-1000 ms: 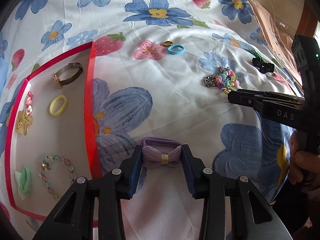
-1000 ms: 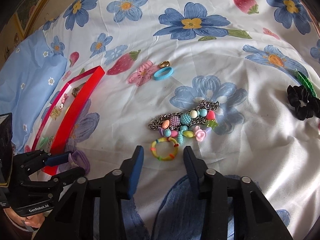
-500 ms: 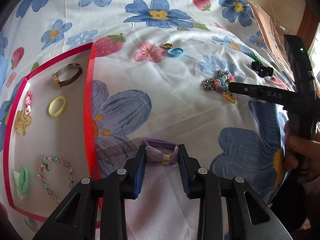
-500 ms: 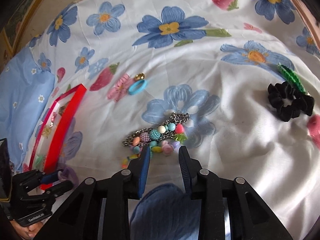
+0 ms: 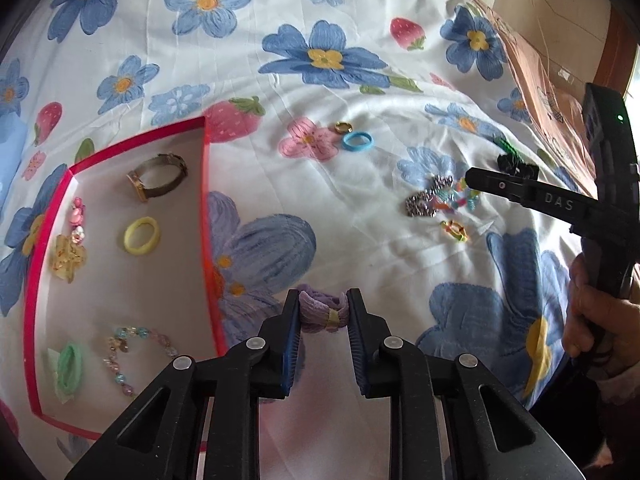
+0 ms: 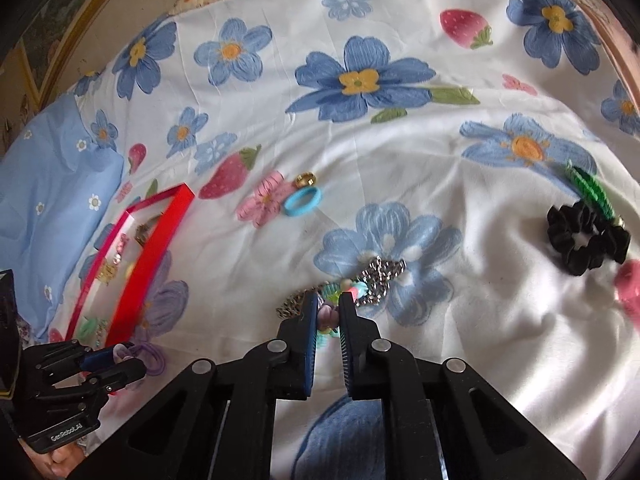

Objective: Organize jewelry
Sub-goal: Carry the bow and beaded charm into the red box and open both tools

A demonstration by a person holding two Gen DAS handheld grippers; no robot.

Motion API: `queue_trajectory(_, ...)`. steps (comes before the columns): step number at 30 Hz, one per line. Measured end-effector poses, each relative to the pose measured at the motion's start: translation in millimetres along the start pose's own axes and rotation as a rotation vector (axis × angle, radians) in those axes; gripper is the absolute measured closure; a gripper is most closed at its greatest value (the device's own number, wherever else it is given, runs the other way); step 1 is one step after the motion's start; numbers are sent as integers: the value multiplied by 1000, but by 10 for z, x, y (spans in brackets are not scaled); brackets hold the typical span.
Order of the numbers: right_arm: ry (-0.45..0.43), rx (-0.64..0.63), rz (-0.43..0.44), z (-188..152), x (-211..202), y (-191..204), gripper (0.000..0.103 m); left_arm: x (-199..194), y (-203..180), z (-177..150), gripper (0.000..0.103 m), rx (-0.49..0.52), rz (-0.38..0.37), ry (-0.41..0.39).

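My left gripper (image 5: 323, 300) is shut on a purple bow hair tie (image 5: 322, 313), just right of the red-rimmed tray (image 5: 206, 200); it also shows in the right wrist view (image 6: 120, 360). The tray holds a watch (image 5: 158, 176), a yellow ring (image 5: 141, 235), a beaded bracelet (image 5: 132, 350) and hair clips. My right gripper (image 6: 329, 300) is shut on the colourful beaded chain bracelet (image 6: 372, 276), whose silver chain trails on the sheet. In the left wrist view the right gripper (image 5: 472, 179) is over that bracelet (image 5: 434, 200). A small rainbow ring (image 5: 455, 231) lies beside it.
A blue hair ring (image 6: 303, 201) and a gold ring (image 6: 305, 179) lie on the flowered sheet (image 6: 360, 140) further off. A black scrunchie (image 6: 586, 240) and a green clip (image 6: 590, 188) lie at the right. A light blue pillow (image 6: 48, 200) lies at the left.
Both grippers have closed, the left on the purple bow tie, the right on the beaded bracelet after moving forward past the rainbow ring.
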State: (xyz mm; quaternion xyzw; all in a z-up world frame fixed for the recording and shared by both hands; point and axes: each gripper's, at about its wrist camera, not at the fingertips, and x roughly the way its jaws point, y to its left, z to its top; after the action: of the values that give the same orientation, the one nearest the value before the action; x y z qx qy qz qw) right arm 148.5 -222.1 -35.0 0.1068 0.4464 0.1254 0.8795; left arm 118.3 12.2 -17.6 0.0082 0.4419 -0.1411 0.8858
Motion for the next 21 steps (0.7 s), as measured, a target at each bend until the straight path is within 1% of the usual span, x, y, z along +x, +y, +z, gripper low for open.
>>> queue_trajectory(6, -54, -18, 55, 149, -198, 202, 94, -252, 152, -14, 82, -37, 9, -50)
queue_trajectory(11, -74, -71, 97, 219, -273, 496, 94, -429, 294, -53, 82, -67, 25, -83)
queue_trajectory(21, -42, -138, 201, 203, -157, 1063, 94, -646, 678, -187, 82, -146, 79, -107)
